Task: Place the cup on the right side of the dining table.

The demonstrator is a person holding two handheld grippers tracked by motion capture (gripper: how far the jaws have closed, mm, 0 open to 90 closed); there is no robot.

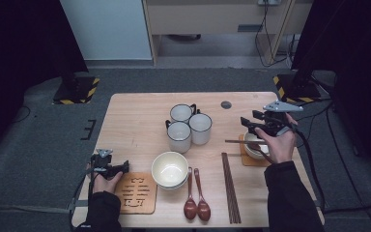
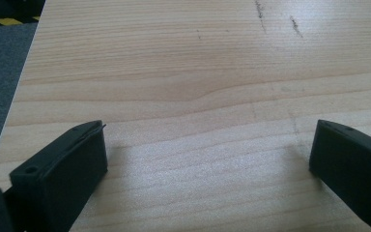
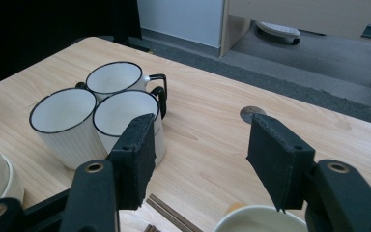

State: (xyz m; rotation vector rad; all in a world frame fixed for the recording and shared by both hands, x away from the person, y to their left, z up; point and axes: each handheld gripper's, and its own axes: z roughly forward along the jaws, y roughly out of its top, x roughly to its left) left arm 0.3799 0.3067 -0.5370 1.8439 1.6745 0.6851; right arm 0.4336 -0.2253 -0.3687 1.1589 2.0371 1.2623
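My right gripper [image 1: 246, 124] hovers over a cream bowl [image 1: 254, 146] that sits on a wooden coaster [image 1: 249, 158] at the table's right. A chopstick pair [image 1: 239, 141] lies across that bowl. In the right gripper view the right gripper [image 3: 198, 154] is open, nothing between its pads, and it points toward three white black-rimmed mugs [image 3: 101, 108]; the bowl's rim [image 3: 258, 220] shows just below. My left gripper [image 1: 121, 167] rests low at the table's left front, beside a carved wooden coaster [image 1: 136, 192]. Seen from its own camera, the left gripper [image 2: 207, 135] is open over bare wood.
The mugs [image 1: 188, 126] cluster mid-table. A stack of cream bowls [image 1: 170, 170] stands in front of them, with two wooden spoons [image 1: 196, 195] and more chopsticks [image 1: 230, 188] to its right. A round cable hole [image 1: 226, 104] sits near the far edge.
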